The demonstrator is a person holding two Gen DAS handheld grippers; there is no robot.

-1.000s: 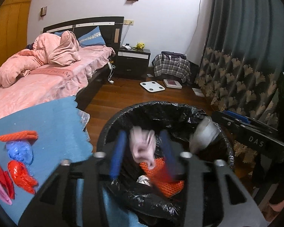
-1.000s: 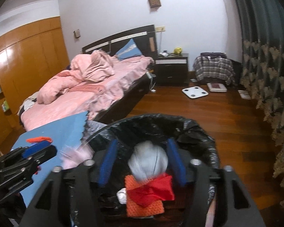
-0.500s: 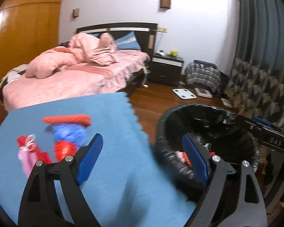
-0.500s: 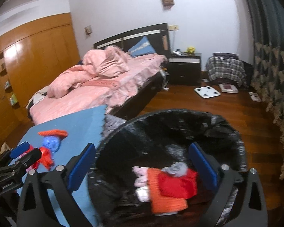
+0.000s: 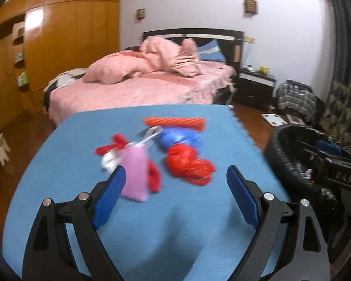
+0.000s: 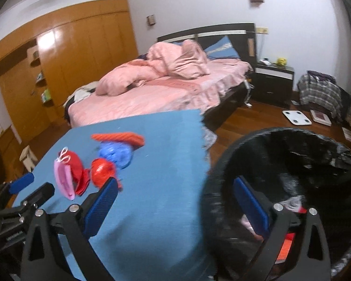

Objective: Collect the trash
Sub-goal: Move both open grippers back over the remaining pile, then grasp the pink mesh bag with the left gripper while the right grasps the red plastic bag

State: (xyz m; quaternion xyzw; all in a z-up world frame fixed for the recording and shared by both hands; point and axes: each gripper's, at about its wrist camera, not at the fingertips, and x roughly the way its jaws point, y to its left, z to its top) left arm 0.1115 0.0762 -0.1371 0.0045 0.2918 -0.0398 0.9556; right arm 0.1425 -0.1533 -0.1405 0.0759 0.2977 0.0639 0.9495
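Trash lies on the blue mat (image 5: 187, 222): a pink pouch (image 5: 134, 171), a red crumpled bag (image 5: 189, 164), a blue crumpled bag (image 5: 182, 138), an orange roll (image 5: 175, 121) and a red scrap (image 5: 115, 142). My left gripper (image 5: 175, 187) is open and empty, just short of the pink pouch and red bag. My right gripper (image 6: 174, 199) is open and empty over the mat's edge beside the black-lined bin (image 6: 316, 154), which holds dropped trash. The bin also shows in the left wrist view (image 5: 290, 140). The pile shows in the right wrist view (image 6: 103, 171).
A pink bed (image 5: 138, 86) stands behind the mat. A dark nightstand (image 5: 255, 89), a white scale (image 6: 297, 117) and a plaid bag (image 6: 320, 93) are on the wooden floor at right. Wooden wardrobes (image 5: 58, 46) line the left wall.
Both grippers opened and dropped their trash into the bin, then swung left away from it. The left one now faces the pile on the mat.
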